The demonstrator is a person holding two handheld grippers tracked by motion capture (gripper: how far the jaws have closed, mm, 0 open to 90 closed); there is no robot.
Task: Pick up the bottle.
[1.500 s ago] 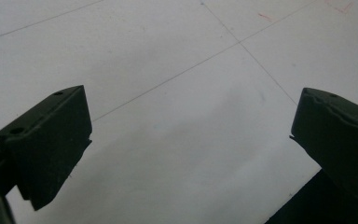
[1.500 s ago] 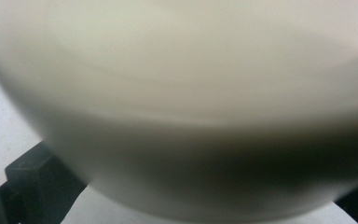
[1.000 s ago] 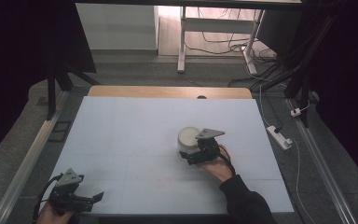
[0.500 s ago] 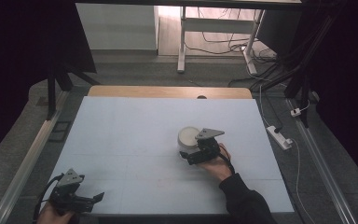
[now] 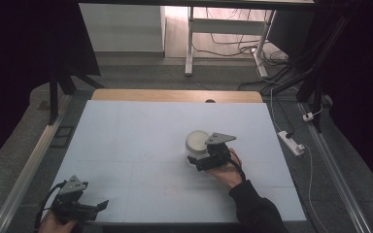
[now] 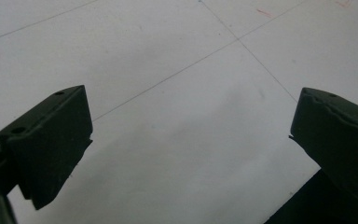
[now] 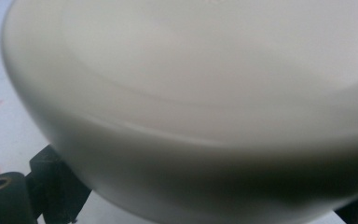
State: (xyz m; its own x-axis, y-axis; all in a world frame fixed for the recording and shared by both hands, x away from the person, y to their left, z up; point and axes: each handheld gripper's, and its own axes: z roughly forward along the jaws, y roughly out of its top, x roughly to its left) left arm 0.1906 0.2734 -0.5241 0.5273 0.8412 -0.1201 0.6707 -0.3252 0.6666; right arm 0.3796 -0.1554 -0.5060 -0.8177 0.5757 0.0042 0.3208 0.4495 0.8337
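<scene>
High view: a pale blue-white tabletop (image 5: 141, 145) with a bare wooden strip along its far edge carries a round, shallow, off-white bowl (image 5: 197, 141) standing upright, a little right of centre. The right gripper (image 5: 199, 162), black with a grey three-cornered plate on top, lies against the near side of the bowl. It is held by the right hand (image 5: 226, 170), whose dark sleeve enters from the bottom edge.

Right gripper view: the off-white bowl (image 7: 191, 93) is very close to the camera, its smooth wall and inner hollow spreading across the frame. One black jaw shows below its left flank and a dark corner of the other at the lower right. The bowl wall thus sits between the two jaws, which stand wide apart. Whether they press on the bowl cannot be told, since the contact is hidden beneath it.

The left gripper (image 5: 94, 208), also black with a grey plate, sits at the near left corner of the tabletop, well apart from the bowl, with its cable trailing toward the bottom edge.

Left gripper view: the left gripper (image 6: 191, 135) has its jaws spread wide, with nothing between them except bare tabletop (image 6: 177, 56), which is crossed by thin scored lines.
</scene>
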